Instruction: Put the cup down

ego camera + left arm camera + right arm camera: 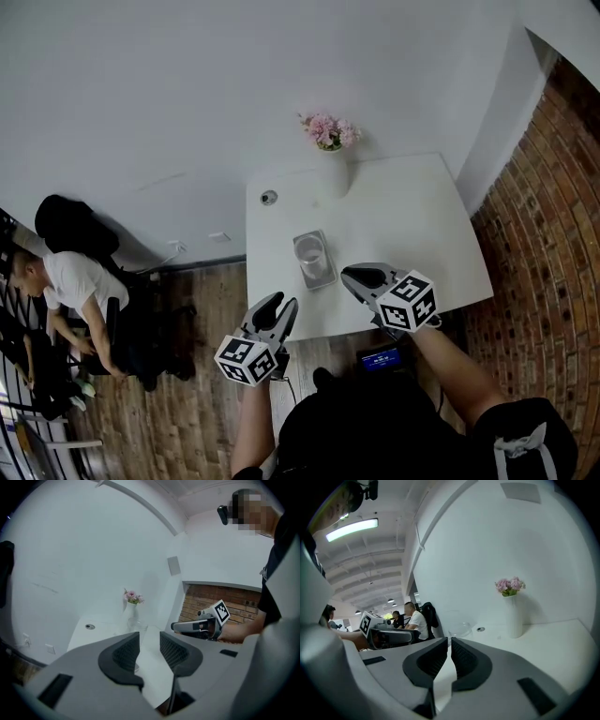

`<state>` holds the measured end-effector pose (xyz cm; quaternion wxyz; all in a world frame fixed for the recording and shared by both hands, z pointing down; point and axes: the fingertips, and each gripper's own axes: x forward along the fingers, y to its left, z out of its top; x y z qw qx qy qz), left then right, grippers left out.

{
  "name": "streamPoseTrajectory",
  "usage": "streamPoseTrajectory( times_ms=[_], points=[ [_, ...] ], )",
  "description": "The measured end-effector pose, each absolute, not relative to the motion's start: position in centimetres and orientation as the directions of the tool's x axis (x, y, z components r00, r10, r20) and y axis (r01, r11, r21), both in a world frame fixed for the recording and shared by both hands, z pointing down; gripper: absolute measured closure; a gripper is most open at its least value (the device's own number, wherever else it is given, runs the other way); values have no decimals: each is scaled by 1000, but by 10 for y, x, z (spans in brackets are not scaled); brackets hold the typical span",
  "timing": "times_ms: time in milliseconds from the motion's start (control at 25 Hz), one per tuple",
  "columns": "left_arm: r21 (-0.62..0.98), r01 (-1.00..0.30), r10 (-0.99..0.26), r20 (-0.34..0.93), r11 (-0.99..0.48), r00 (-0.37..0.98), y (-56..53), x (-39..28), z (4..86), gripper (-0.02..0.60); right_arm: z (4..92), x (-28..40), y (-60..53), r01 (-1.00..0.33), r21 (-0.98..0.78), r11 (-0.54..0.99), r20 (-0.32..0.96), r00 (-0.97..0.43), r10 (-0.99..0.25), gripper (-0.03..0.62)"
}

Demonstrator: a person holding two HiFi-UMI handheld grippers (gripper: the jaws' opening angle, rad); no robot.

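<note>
A clear glass cup (309, 249) stands upright on a small grey tray (322, 277) near the front edge of the white table (412, 225). My left gripper (282, 312) hovers off the table's front edge, left of the cup, open with nothing between its jaws. My right gripper (358, 277) hangs just right of the tray, shut and empty. In the left gripper view the open gripper (149, 648) points toward the faintly visible cup (136, 626). In the right gripper view the shut gripper (449, 656) shows the cup (460, 628) beyond it.
A white vase with pink flowers (330, 141) stands at the table's far edge, a round cable hole (269, 197) to its left. A brick wall (548, 234) runs on the right. A seated person (70, 281) is at the left on the wooden floor.
</note>
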<state>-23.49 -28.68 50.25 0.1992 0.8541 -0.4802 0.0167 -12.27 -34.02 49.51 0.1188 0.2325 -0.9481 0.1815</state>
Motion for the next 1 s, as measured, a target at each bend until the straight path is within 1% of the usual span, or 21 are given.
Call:
streamPoseTrajectory(
  times_ms=[160,240,320,440,640,1000],
  points=[
    [315,-823,-814,202,-473,545,-278,-227,499,483,499,-132,-330,-459,-318,829,318,-876,-363,574],
    [313,-824,-818,192,-472,542,-275,-226,499,518,501,-135,-326,-449,-331,830,318,-881,-350,579],
    [318,-820,-815,192,-476,547,-273,-223,501,574,505,-137,-323,-443,-321,837,331,-881,-340,580],
    [317,-813,-800,210,-488,562,-270,-219,507,574,515,-139,-320,-441,-295,848,358,-874,-329,580],
    [318,-807,-792,212,-498,572,-272,-219,505,574,518,-140,-325,-451,-300,841,369,-867,-333,582],
    [326,-787,-769,215,-524,602,-275,-210,508,574,523,-137,-335,-473,-366,802,372,-864,-340,582]
  ],
)
